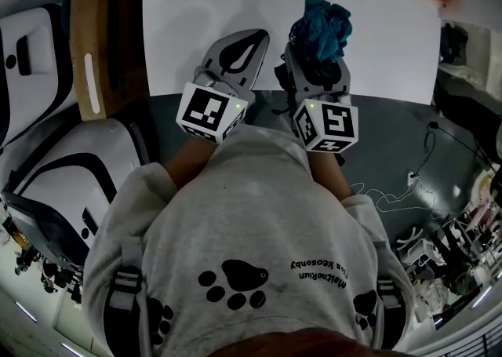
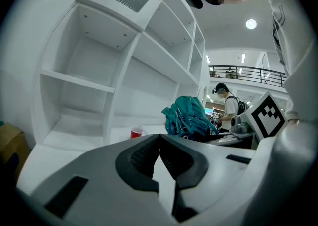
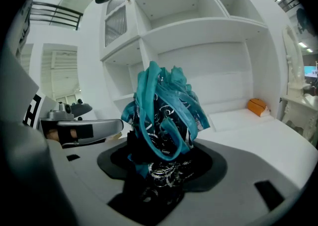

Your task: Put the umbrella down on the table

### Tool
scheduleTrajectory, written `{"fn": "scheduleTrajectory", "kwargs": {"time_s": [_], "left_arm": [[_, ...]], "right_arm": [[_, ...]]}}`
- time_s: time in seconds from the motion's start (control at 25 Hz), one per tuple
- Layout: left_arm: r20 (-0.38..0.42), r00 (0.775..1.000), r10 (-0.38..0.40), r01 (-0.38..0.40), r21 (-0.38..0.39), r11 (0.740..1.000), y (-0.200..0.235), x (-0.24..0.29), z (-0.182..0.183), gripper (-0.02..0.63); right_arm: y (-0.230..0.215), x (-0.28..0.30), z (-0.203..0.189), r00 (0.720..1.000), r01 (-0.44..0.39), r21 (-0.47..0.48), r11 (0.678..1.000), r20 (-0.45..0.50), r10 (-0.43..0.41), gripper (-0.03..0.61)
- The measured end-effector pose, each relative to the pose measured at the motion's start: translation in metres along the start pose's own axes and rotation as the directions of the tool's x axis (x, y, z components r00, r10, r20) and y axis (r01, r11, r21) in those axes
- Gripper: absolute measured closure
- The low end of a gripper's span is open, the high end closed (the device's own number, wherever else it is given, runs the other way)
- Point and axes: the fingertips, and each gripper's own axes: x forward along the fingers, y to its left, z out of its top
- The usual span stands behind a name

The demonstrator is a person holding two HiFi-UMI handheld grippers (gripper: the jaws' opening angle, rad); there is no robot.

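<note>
A folded teal and black patterned umbrella [image 1: 321, 30] sticks out of my right gripper [image 1: 318, 65], whose jaws are shut on its lower end. In the right gripper view the umbrella [image 3: 166, 115] fills the space between the dark pads and stands up in front of the white shelves. My left gripper [image 1: 235, 57] hovers beside it over the near edge of the white table [image 1: 188, 26], its jaws shut with nothing between them. From the left gripper view the umbrella [image 2: 186, 117] shows to the right, past the closed fingertips.
A white shelf unit [image 3: 198, 36] rises behind the table. A red cup [image 2: 136, 132] stands on the far tabletop, an orange object [image 3: 257, 106] at its right end. A wooden box [image 1: 106, 41] is left of the table. A person [image 2: 229, 105] stands in the background.
</note>
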Motion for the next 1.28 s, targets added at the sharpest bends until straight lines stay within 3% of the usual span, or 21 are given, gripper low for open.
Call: {"fn": "scheduleTrajectory", "kwargs": {"time_s": [0.12,0.36,1.28], "left_arm": [[-0.014,1.000,-0.002,0.002,0.006,1.000,0.003,0.005,0.006,0.595],[-0.036,0.999,0.007,-0.007,-0.013,1.000,0.012,0.038,-0.033,0.595],[-0.081,0.996,0.021,-0.024,-0.036,0.999,0.054,0.080,-0.041,0.595]], "right_arm": [[-0.002,0.007,0.003,1.000,-0.004,0.002,1.000,-0.021,0.004,0.290],[-0.032,0.036,-0.039,0.997,-0.010,-0.004,1.000,-0.072,0.009,0.290],[-0.056,0.111,-0.061,0.980,0.025,0.027,0.999,-0.196,-0.019,0.290]]}}
